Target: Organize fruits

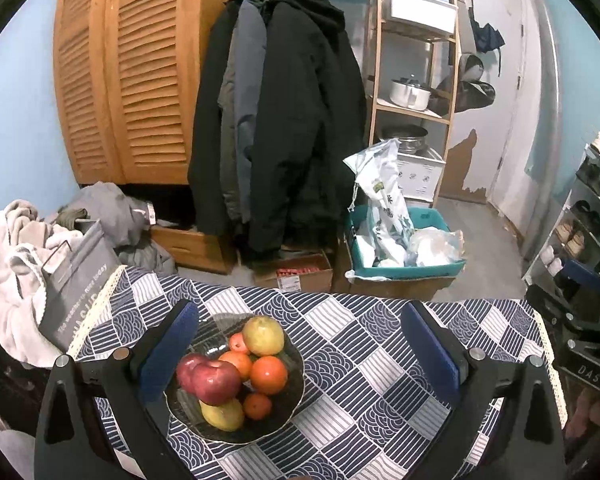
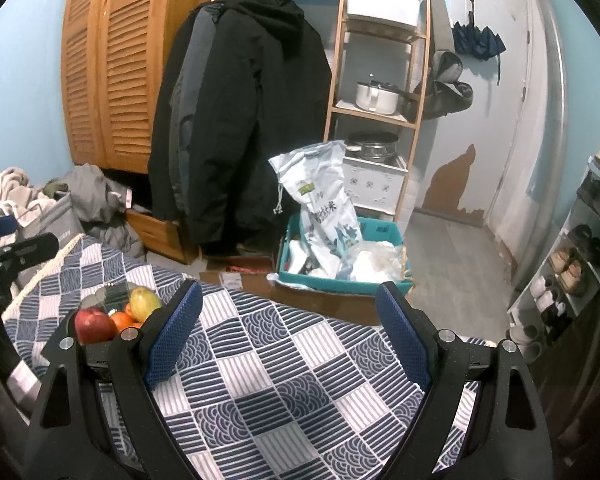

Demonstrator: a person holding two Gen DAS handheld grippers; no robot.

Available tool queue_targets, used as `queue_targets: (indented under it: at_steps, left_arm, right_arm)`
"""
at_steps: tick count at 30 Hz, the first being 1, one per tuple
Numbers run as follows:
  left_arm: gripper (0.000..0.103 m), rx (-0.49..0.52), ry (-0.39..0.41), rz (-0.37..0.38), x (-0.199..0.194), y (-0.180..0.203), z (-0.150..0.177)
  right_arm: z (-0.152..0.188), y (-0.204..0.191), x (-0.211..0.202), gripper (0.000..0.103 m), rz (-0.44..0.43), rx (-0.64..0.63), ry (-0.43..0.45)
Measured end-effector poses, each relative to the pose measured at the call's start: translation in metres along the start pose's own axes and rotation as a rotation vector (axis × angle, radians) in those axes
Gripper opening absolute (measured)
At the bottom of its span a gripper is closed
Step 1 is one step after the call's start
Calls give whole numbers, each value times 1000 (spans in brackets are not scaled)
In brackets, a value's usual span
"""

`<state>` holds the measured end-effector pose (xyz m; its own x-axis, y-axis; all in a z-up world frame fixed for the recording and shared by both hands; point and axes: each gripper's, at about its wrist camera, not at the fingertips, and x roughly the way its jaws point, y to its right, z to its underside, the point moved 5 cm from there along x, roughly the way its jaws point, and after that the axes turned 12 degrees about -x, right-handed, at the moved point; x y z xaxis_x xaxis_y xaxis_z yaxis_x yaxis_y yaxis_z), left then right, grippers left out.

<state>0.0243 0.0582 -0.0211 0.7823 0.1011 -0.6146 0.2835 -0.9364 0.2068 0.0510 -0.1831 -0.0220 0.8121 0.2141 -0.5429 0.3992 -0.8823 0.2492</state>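
Note:
A dark glass bowl [image 1: 286,420] sits on the blue-and-white patterned tablecloth [image 1: 360,380]. It holds red apples [image 1: 214,380], yellow-green mangoes [image 1: 263,336], oranges [image 1: 269,374] and a small tangerine [image 1: 257,406]. My left gripper [image 1: 300,344] is open and empty above the table, its left finger beside the bowl. My right gripper [image 2: 290,328] is open and empty over bare cloth [image 2: 280,380]. The bowl's fruit shows at its left: an apple [image 2: 94,325] and a mango [image 2: 143,303].
A grey bag [image 1: 80,284] and a heap of clothes [image 1: 16,240] lie at the table's left edge. Beyond the table stand hanging coats [image 1: 276,120], a teal crate [image 1: 404,248] with a sack, a wooden shelf [image 1: 416,60] and a shoe rack [image 1: 584,220].

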Motion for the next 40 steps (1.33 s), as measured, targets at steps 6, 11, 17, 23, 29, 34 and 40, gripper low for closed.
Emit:
queue_targets:
  at_steps: [6, 11, 17, 23, 29, 34, 40]
  left_arm:
    - [102, -34, -18, -5, 1, -3, 0]
    - [102, -41, -19, -16, 2, -4, -1]
    - [102, -39, -16, -25, 3, -3, -1]
    - [102, -42, -17, -26, 2, -3, -1]
    - [102, -42, -20, -25, 3, -3, -2]
    - [102, -38, -15, -31, 3, -4, -1]
    - [102, -36, -17, -31, 2, -3, 1]
  right_arm:
    - [0, 0, 0, 87, 1, -4, 0]
    - [0, 0, 0, 87, 2, -5, -3]
    - [0, 0, 0, 87, 1, -6, -5]
    - [0, -1, 0, 87, 2, -6, -2]
    - [-1, -1, 0, 87, 3, -6, -3]
    - [-1, -1, 0, 87, 3, -5, -2]
    - [-1, -1, 0, 87, 2, -7, -2]
